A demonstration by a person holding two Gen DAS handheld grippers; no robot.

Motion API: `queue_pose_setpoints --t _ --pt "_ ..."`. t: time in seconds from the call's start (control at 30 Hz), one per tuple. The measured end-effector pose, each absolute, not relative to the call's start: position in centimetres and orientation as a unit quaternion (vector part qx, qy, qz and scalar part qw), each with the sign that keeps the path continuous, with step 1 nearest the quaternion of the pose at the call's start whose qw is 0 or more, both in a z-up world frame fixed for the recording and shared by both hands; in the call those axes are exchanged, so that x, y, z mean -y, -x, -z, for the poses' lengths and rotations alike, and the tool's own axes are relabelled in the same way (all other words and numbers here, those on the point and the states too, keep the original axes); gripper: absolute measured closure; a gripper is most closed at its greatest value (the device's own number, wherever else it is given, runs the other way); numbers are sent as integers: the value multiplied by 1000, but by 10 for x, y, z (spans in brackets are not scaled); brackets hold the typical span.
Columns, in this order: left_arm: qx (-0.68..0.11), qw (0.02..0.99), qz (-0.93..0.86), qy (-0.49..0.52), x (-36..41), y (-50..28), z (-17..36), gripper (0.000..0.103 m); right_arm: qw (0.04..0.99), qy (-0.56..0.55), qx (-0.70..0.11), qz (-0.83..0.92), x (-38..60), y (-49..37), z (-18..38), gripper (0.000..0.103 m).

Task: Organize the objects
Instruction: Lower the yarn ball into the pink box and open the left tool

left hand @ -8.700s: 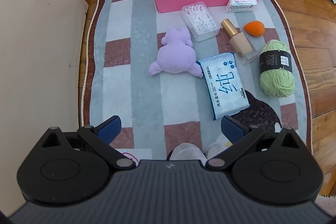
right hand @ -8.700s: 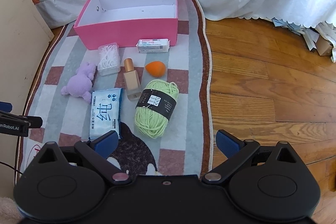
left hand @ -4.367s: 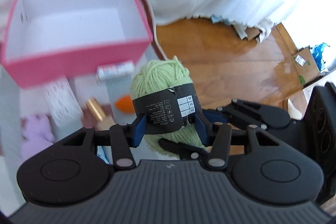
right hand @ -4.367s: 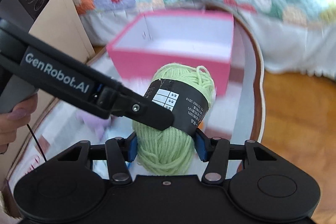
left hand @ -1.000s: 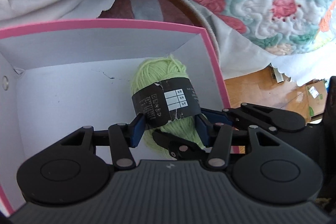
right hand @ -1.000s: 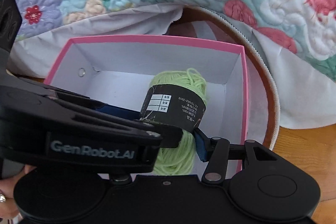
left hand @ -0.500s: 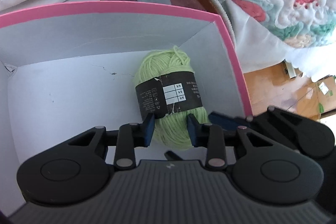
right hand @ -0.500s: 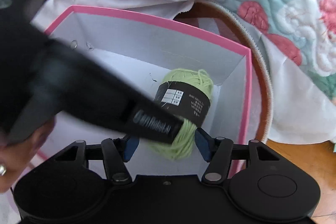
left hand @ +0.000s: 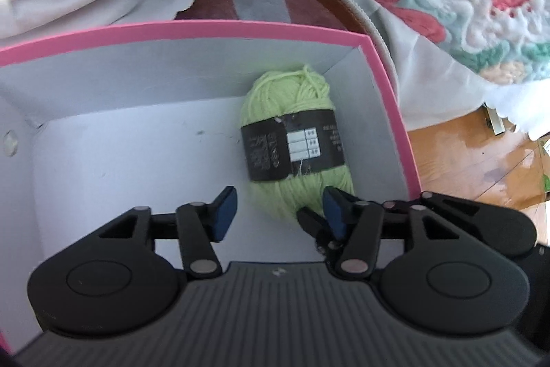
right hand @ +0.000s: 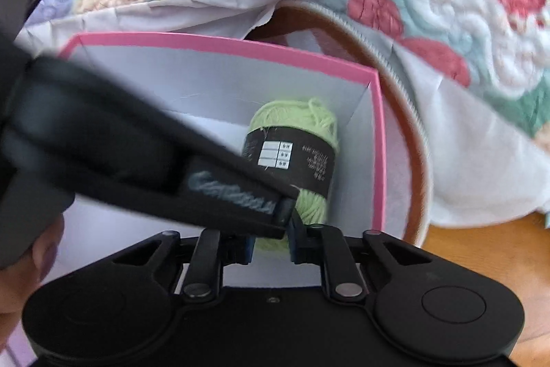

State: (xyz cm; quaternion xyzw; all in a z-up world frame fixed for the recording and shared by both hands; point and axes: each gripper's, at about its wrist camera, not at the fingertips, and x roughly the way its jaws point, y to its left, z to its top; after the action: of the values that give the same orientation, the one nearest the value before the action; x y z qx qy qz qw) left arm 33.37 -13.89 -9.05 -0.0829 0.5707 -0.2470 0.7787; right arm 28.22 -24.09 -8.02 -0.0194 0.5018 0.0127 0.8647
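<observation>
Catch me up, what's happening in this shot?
A person with handheld tongs in each hand has put the green yarn skein in the pink box, against its right wall. The left tongs are opening, pads clear of the yarn. The right tongs are closing behind its near end; a grip can't be confirmed.

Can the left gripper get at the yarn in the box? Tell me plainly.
Probably yes. The left gripper hangs over the yarn in the box, jaws opening, nothing between them. The right gripper crowds its near end.
</observation>
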Motion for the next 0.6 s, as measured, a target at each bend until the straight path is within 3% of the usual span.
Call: queue_pose_setpoints --t 0.23,0.6 --pt "-578 781 230 59 108 -293 42 41 865 -26 -496 -64 245 -246 35 56" --pt "-552 797 242 -41 57 -208 -71 32 874 -13 -474 -104 248 -161 -71 43"
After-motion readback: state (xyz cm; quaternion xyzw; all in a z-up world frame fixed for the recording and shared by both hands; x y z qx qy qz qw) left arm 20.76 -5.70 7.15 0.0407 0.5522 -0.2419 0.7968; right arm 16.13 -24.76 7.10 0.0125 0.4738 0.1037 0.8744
